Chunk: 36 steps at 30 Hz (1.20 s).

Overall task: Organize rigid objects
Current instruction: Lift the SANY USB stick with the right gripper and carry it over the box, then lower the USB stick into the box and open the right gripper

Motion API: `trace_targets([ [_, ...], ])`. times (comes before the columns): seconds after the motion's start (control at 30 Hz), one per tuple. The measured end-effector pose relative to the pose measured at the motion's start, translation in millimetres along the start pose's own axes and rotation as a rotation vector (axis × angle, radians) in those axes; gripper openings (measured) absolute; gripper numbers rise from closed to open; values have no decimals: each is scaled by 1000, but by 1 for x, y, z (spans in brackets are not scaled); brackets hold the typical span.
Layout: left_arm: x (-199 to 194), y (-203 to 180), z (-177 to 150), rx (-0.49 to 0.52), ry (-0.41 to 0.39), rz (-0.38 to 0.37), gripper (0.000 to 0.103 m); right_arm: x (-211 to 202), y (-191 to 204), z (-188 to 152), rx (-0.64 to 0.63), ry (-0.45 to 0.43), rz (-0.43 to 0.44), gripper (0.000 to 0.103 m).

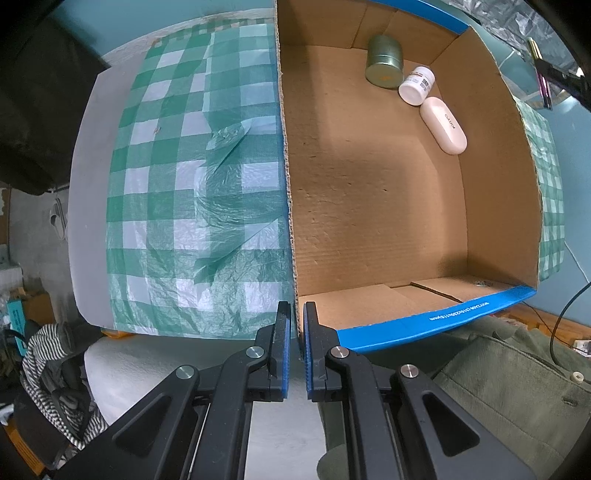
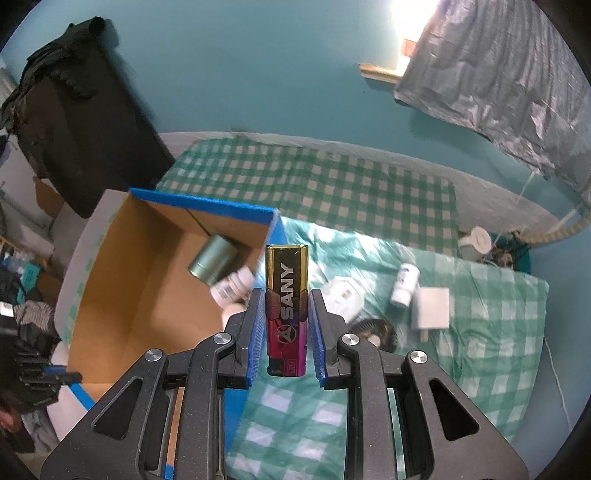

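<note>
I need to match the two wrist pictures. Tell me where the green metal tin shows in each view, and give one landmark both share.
Left wrist view: green metal tin lies at the top, in the cardboard box's far corner.
Right wrist view: same tin sits left of centre, inside the box.
Shared landmark: the white pill bottle touching the tin.

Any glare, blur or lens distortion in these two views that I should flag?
Left wrist: sharp, but fisheye bends the cardboard box edges, and a soft shadow crosses its floor. Right wrist: a window at the top is blown out; the held lighter is crisp, while the white bottle and charger on the checked cloth smear slightly.
</note>
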<state>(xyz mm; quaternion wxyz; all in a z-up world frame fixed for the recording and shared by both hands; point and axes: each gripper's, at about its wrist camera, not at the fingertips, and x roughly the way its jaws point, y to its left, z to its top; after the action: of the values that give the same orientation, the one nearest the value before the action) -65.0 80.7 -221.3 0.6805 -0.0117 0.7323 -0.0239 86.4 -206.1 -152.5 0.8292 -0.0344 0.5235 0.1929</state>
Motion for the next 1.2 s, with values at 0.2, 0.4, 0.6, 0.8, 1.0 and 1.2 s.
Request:
trace_targets([
  [0.2, 1, 1, 0, -10, 1, -4, 6, 6, 19, 16, -44, -6, 19, 22],
  [0.4, 1, 2, 0, -13, 2, -6, 6, 22, 39, 25, -95, 18, 31, 22],
  [0.6, 1, 2, -1, -18, 1, -6, 6, 40, 52, 24, -130, 56, 31, 22],
  [0.8, 1, 1, 0, -16, 2, -4, 6, 53, 56, 24, -127, 90, 38, 22],
  [1.0, 1, 2, 0, -16, 2, -3, 6, 58, 56, 27, -107, 102, 43, 22],
  [1.2, -1, 1, 0, -14, 1, -6, 6, 56, 56, 30, -99, 102, 31, 26],
])
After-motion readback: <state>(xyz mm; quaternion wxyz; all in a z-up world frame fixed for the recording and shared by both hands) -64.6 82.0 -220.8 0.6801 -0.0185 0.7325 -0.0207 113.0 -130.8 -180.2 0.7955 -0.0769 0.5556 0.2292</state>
